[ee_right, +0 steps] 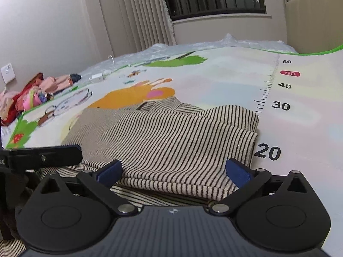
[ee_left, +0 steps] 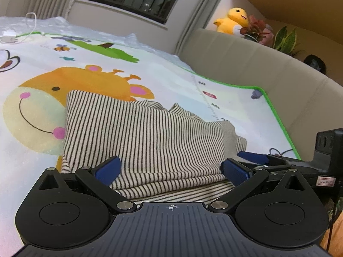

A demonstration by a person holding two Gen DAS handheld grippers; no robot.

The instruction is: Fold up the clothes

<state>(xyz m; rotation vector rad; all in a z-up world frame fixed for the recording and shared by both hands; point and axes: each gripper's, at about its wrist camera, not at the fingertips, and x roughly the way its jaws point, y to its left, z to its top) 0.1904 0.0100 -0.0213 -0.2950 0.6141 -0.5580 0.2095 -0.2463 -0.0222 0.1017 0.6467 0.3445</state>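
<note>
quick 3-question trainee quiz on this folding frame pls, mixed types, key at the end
1. True or false: the left gripper and the right gripper both have their jaws spread apart.
2. Multiple choice: the striped garment lies on A) a bare wooden floor, B) a cartoon play mat, C) a metal tray.
3. Short answer: which printed ruler number sits nearest the garment's right edge in the right wrist view?

Key: 1 true. 2 B. 3 the 20.
</note>
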